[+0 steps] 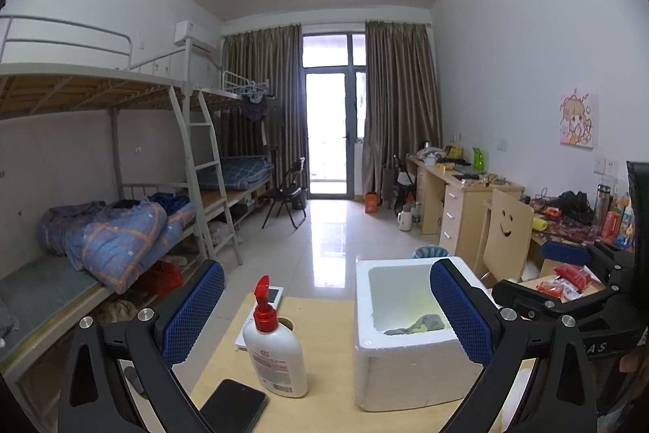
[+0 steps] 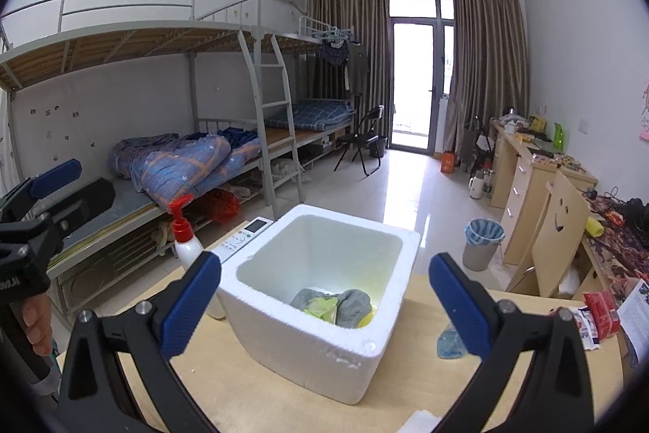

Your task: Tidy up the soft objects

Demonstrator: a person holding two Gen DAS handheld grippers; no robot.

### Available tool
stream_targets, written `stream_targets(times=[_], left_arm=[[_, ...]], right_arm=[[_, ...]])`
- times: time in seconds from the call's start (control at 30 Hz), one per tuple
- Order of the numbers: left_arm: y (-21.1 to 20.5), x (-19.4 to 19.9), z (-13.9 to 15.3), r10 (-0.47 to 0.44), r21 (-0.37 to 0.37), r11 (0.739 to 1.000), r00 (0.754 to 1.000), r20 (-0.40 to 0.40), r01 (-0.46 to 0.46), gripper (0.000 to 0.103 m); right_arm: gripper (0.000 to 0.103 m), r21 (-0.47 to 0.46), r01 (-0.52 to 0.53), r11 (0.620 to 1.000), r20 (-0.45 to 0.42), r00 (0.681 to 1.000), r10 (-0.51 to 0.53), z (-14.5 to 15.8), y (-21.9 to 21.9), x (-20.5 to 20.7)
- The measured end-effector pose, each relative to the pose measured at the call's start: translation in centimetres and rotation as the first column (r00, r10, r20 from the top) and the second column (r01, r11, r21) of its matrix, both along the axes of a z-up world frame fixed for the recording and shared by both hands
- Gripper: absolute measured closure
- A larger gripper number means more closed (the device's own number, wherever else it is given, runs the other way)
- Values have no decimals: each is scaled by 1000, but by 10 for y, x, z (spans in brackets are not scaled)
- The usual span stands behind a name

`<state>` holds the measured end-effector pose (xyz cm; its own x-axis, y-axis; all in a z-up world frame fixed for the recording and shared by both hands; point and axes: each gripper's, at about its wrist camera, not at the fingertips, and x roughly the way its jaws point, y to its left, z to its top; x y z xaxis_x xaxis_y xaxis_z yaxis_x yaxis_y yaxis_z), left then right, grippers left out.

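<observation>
The blue cloth lies on the table just right of the foam box, nearest the right gripper; both 2 grippers are open and empty.

Foam box on tabletop; cloths inside. Lotion bottle left of box, phone before bottle, remote behind bottle.

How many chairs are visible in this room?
2: a black folding chair by the balcony door, and a wooden chair with a smiley-face cutout at the desk on the right. Others may be hidden behind furniture.
</observation>
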<state>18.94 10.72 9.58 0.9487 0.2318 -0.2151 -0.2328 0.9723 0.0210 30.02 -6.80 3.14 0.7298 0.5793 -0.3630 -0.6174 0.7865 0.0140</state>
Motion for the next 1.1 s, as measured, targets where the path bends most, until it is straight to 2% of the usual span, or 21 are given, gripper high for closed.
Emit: stream_targets(times=[0.4, 0.57, 0.83, 1.1], left_arm=[[-18, -41, 12, 5, 3, 1000, 999, 43, -5, 1], [-26, -58, 7, -20, -12, 1000, 999, 49, 20, 1], [-46, -82, 3, -63, -4, 998, 997, 51, 63, 1], [-57, -99, -9, -98, -34, 994, 994, 46, 100, 1]], right_arm=[[0, 28, 32, 999, 64, 997, -33, 14, -23, -47], [0, 52, 112, 992, 98, 988, -117, 15, -43, -68], [0, 82, 133, 988, 120, 983, -142, 18, -66, -99], [0, 98, 167, 981, 130, 975, -179, 13, -86, -122]])
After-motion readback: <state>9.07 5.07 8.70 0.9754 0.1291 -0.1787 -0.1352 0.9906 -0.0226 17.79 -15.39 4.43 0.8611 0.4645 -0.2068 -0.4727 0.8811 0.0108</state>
